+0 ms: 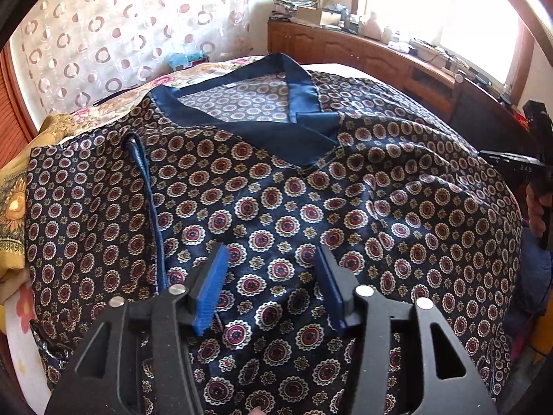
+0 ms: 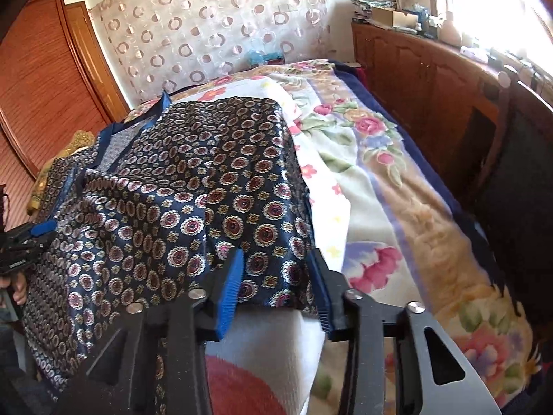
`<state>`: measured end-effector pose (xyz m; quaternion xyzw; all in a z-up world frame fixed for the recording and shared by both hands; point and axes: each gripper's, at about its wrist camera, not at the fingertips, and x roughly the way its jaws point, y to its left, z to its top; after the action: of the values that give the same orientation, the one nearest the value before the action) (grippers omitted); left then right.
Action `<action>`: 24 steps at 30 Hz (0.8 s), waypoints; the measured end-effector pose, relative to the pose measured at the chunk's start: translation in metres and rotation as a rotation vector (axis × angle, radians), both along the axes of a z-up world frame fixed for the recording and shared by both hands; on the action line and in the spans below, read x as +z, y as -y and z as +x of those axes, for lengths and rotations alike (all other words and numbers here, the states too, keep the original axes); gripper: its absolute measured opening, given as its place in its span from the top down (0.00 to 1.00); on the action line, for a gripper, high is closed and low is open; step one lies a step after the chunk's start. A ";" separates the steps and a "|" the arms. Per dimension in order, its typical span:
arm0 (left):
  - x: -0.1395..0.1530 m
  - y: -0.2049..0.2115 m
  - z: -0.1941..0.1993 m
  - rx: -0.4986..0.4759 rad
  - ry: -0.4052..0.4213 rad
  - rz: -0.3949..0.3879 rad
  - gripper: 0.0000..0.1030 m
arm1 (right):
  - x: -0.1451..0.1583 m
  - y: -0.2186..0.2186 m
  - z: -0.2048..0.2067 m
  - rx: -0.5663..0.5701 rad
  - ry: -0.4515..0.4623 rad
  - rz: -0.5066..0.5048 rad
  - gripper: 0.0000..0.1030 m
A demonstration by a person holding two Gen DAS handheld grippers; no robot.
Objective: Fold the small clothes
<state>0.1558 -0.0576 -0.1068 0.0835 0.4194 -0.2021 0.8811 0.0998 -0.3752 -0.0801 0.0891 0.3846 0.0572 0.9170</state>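
A dark navy satin shirt [image 1: 276, 207] printed with red and cream rings lies spread on the bed, its plain blue collar [image 1: 276, 131] at the far side. A sleeve is folded in at the left, showing a blue cuff edge [image 1: 148, 207]. My left gripper [image 1: 273, 276] is open and empty, hovering just above the shirt's lower middle. My right gripper [image 2: 276, 283] is open and empty at the shirt's [image 2: 193, 200] lower right edge, where the cloth hangs over the bed side. The left gripper also shows at the left edge of the right wrist view [image 2: 31, 238].
The bed carries a floral blanket [image 2: 397, 190] to the right of the shirt. A yellow patterned cloth [image 1: 13, 214] lies at the left. A wooden cabinet [image 2: 432, 79] with clutter runs along the window side. A circle-patterned curtain [image 1: 121, 34] hangs behind.
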 end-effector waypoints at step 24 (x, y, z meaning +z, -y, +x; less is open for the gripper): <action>-0.001 -0.001 -0.002 -0.003 0.005 0.008 0.44 | 0.036 -0.064 -0.012 0.144 0.188 -0.147 0.98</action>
<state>0.1540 -0.0568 -0.1075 0.0881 0.4178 -0.2014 0.8816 0.0877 -0.3109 -0.0445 -0.0120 0.3054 0.1028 0.9466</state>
